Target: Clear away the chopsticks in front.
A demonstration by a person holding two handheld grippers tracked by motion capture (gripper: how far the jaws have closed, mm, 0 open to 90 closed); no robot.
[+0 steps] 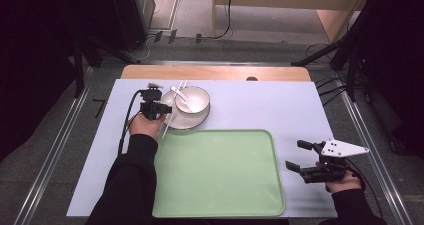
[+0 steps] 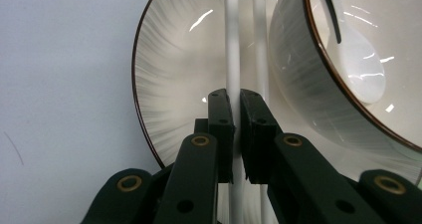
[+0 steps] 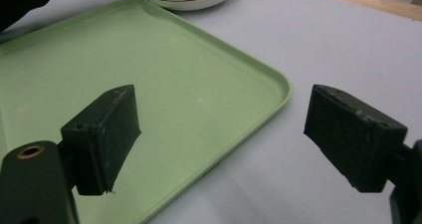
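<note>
The chopsticks [image 2: 232, 50] are two thin white sticks that lie side by side across the plate [image 2: 164, 79], right next to the bowl [image 2: 318, 79] that sits on that plate. The left hand-held gripper [image 2: 237, 97] has its two black jaws squeezed together on one stick, near the end that pokes out over the plate's rim. The other stick lies just beside it and is not pinched. These sticks look light, hard and smooth, so I think they could slip or roll away if held loosely. A firm pinch across the stick, close to its end, looks like a good place to hold. The bowl has a white spoon [image 1: 181, 98] in it and looks shiny and easy to break, so it should not be bumped. The big green tray [image 1: 220, 205] sits bare on the bench [image 1: 280, 105], close to the plate. The right hand-held gripper [image 3: 219, 134] waits beside the tray's right edge with its jaws wide apart and nothing in them.
</note>
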